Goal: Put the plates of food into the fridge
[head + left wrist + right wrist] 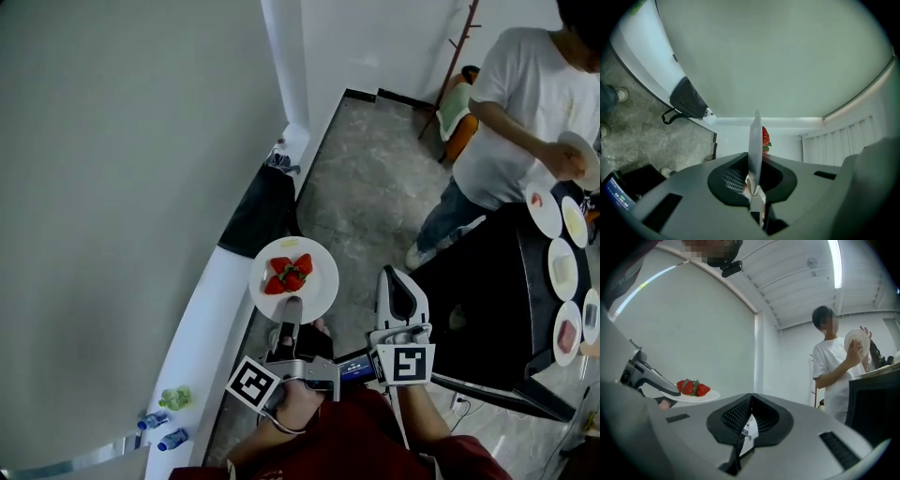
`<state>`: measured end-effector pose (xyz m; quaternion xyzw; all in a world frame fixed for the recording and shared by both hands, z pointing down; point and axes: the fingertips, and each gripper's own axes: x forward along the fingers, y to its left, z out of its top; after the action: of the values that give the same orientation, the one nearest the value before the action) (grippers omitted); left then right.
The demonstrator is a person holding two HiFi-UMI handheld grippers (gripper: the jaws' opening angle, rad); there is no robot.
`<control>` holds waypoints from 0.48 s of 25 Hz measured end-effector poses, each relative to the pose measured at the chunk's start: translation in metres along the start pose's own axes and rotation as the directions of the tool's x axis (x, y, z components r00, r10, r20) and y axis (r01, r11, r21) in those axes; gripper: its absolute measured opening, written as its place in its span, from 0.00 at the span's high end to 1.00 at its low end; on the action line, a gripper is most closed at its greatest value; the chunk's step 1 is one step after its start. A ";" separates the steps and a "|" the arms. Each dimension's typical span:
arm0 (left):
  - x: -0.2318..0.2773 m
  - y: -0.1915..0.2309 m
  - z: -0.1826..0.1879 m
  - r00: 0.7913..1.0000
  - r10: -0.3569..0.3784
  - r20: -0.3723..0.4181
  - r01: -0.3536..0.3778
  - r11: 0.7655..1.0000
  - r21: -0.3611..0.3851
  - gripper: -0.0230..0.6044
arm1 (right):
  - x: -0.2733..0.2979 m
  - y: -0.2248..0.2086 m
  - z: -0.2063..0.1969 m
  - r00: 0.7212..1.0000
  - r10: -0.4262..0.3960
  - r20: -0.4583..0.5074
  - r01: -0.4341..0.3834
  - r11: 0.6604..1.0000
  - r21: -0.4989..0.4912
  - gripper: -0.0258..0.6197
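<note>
A white plate (314, 281) with a few strawberries (289, 275) on it is held out level in front of me, and my left gripper (293, 307) is shut on its near rim. In the left gripper view the plate (755, 136) stands edge-on between the jaws, a strawberry (765, 137) showing behind it. My right gripper (397, 277) is beside it to the right, shut with nothing in it. The right gripper view shows its own jaws (751, 396) meeting, and the plate (693, 396) with the strawberries (693, 387) at the left. No fridge is in view.
A person (525, 103) in a white shirt stands at the right holding a plate (857, 342). A black table (487, 300) at the right carries several plates (562, 270). A black bag (262, 211) lies on a white ledge by the pale wall (122, 187); small bottles (164, 431) sit lower left.
</note>
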<state>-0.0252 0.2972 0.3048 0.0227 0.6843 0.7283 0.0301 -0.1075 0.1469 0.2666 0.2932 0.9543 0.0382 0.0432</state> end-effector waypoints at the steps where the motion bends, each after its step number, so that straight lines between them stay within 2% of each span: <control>1: 0.010 0.002 -0.002 1.000 0.004 -0.021 -0.004 1.000 -0.005 0.92 | 0.003 -0.006 -0.002 1.000 -0.021 -0.004 0.021 1.000 -0.004 0.94; 4: 0.042 0.008 -0.007 0.995 0.013 -0.096 -0.014 1.000 -0.008 0.92 | 0.016 -0.023 -0.007 0.995 -0.102 -0.014 0.102 0.995 -0.015 0.94; 6: 0.067 0.011 -0.015 0.985 0.013 -0.173 -0.014 1.000 -0.007 0.92 | 0.022 -0.039 -0.010 0.984 -0.179 -0.017 0.178 0.984 -0.025 0.94; 9: 0.101 0.010 -0.030 0.952 0.015 -0.305 -0.017 1.000 -0.006 0.92 | 0.027 -0.059 -0.009 0.955 -0.296 -0.022 0.295 0.955 -0.039 0.94; 12: 0.128 0.010 -0.040 0.920 0.020 -0.391 -0.024 1.000 -0.005 0.92 | 0.033 -0.074 -0.011 0.925 -0.378 -0.037 0.376 0.925 -0.048 0.94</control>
<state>-0.1562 0.2665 0.3108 -0.1156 0.6727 0.7218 -0.1149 -0.1767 0.1041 0.2684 0.1023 0.9927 0.0548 0.0337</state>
